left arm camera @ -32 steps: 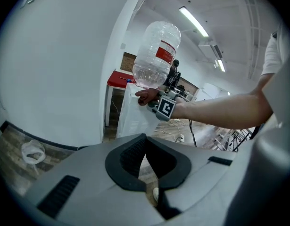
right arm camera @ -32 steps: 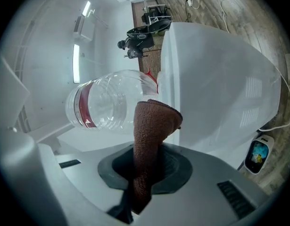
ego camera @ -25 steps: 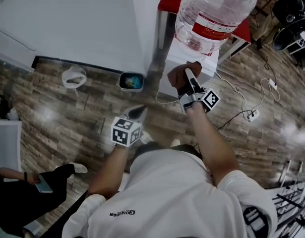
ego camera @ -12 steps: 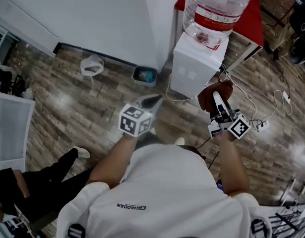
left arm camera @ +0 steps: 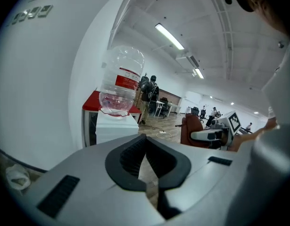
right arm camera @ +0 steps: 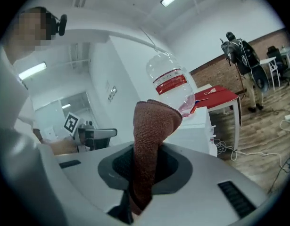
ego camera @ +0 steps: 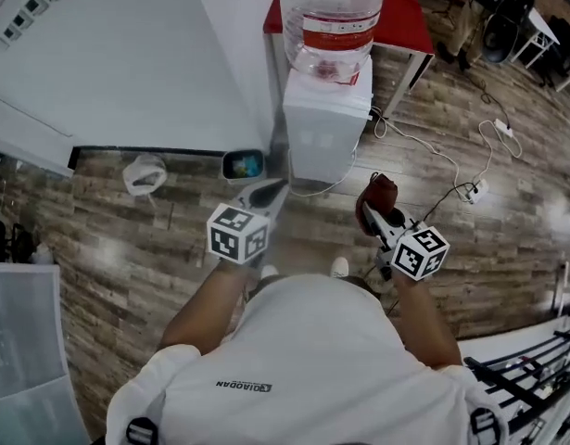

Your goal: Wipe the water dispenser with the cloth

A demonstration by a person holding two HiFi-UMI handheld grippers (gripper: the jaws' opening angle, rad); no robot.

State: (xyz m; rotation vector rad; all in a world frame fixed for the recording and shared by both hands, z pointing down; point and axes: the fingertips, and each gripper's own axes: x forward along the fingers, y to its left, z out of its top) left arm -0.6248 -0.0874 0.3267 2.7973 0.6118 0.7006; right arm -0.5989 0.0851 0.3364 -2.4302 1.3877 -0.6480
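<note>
Protruding cloth (right arm camera: 153, 126), clamped in right claw (right arm camera: 141, 173)

Only one print reads — "QIAODAN", upside down, on the back of the person's white shirt (ego camera: 308, 364).

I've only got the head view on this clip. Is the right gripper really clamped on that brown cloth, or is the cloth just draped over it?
Observer: Clamped. The right gripper view shows the right gripper shut on the cloth, which sticks up from between the jaws.
Operator: And the left one, is it carrying anything?
Observer: No. The left gripper view shows the left gripper with its jaws together and nothing between them.
</note>
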